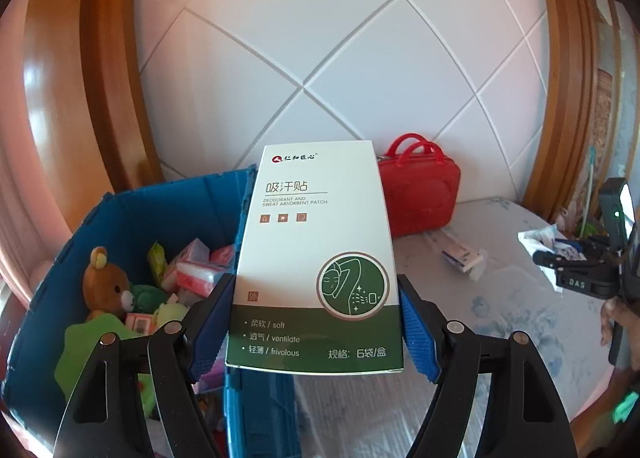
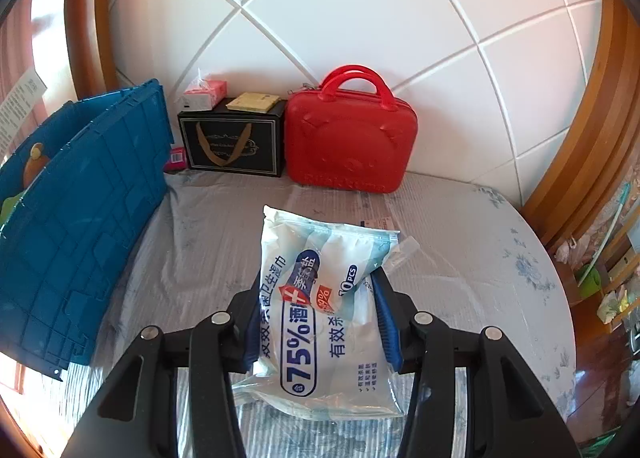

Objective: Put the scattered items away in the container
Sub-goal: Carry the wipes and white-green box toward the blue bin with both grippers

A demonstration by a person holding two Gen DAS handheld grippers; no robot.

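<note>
Tongs on both sides are loaded. My left tongs clamp a white-and-green patch box by its two long edges, blue pads pressed flat against the cardboard — box held upright-ish, printed face toward the camera, lifted clear of the surface and sitting right over the near wall of the blue container. Container is on the left in this view, already holding a brown teddy bear, pink tissue packs and some green plush items.

My right tongs are closed around a wet wipes pack, pads biting into its sides so the soft pack creases between them; the pack's far end points toward the headboard. It's over the bed sheet — can't tell if it's touching the sheet or slightly lifted. From this view the blue container stands off to the left, apart from the pack.

Against the white padded headboard stand a red handbag and a black gift box, side by side, small packets on top of the black one.
</note>
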